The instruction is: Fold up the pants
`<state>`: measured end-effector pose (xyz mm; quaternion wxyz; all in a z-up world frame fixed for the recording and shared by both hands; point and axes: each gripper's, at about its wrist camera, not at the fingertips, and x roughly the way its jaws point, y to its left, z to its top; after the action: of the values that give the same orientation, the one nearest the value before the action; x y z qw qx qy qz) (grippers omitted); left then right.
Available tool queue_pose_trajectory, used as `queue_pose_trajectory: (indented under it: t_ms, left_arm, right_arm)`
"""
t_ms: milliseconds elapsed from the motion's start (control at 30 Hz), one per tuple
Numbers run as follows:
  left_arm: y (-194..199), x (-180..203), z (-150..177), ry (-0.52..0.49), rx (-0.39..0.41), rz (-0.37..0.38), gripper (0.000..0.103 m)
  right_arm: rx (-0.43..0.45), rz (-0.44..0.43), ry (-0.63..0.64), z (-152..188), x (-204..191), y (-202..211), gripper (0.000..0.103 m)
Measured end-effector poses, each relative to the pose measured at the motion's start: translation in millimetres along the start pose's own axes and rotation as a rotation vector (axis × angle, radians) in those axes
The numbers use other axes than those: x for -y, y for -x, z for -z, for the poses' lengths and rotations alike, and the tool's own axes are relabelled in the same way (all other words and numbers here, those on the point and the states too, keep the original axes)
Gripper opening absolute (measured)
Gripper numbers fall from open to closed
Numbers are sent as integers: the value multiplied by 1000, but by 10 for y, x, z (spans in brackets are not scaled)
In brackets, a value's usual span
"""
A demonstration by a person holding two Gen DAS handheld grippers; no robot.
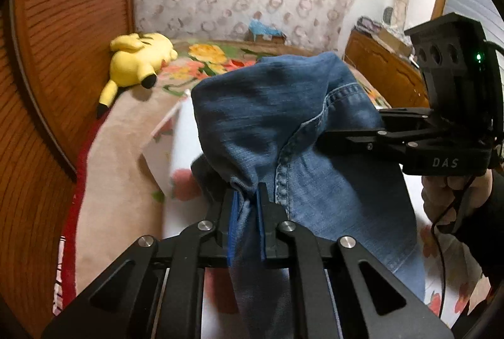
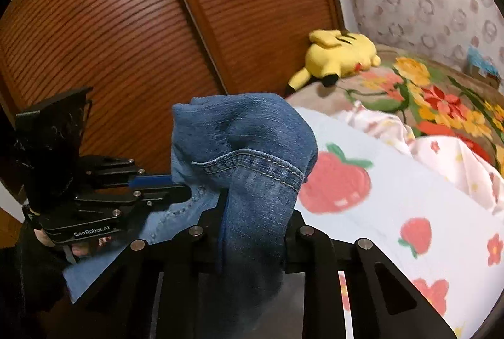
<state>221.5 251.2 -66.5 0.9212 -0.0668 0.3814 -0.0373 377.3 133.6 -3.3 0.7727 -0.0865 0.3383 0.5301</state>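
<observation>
At the far left stands a slatted wooden door, with a yellow plush lying on the bed's floral blanket at its foot.

The left gripper points forward and down over the bed, its blue pads clamped on a bunched fold of the jeans. From the right wrist view this same gripper comes in level from the left, and its tips vanish into the denim; a hand in a dark sleeve holds it from below, mostly cut off by the frame edge.

The jeans hang lifted between the two tools, above a white sheet printed with strawberries. A stitched seam runs across the raised cloth, which hides much of the sheet and of the bed behind it. The lower part of the jeans drops out of view under the gripper frames.

The right gripper also tilts forward and down, closed on a thick roll of denim that covers both its fingers. In the left wrist view it reaches in from the right, tips buried in the cloth, and the hand gripping it is partly cut off, with a cable trailing down.

Both views are blurred, and the things on the wooden headboard at far right are too small to make out.
</observation>
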Motion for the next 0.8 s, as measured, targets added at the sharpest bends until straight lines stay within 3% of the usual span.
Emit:
queue_pose_trajectory:
  t_ms: [233,433,500,633,767,800]
  left_arm:
    - [272,-223,-287,36,83,-46,11]
    - [242,-328,-707,7,106,-85,11]
    - [84,-296,-803,-22,75,-106,11]
    - [-293,-287,-818,-52,2,-122,13]
    - [-392,-317,-726,-30,-11,-119,16]
    - [-385,-331,-701,-22,-12,-117,24]
  right_arm:
    - [83,-50,12,-283,-98,11,21]
    - [152,-84,-97,-433,77,-46,21]
    - [157,-41,-126,-399,150,-117,23]
    - [89,94,-166,-242,333,-337,44]
    - [9,186,-149,-79,455,-466,46]
    - [-2,204,-133,-65,461,-463,48]
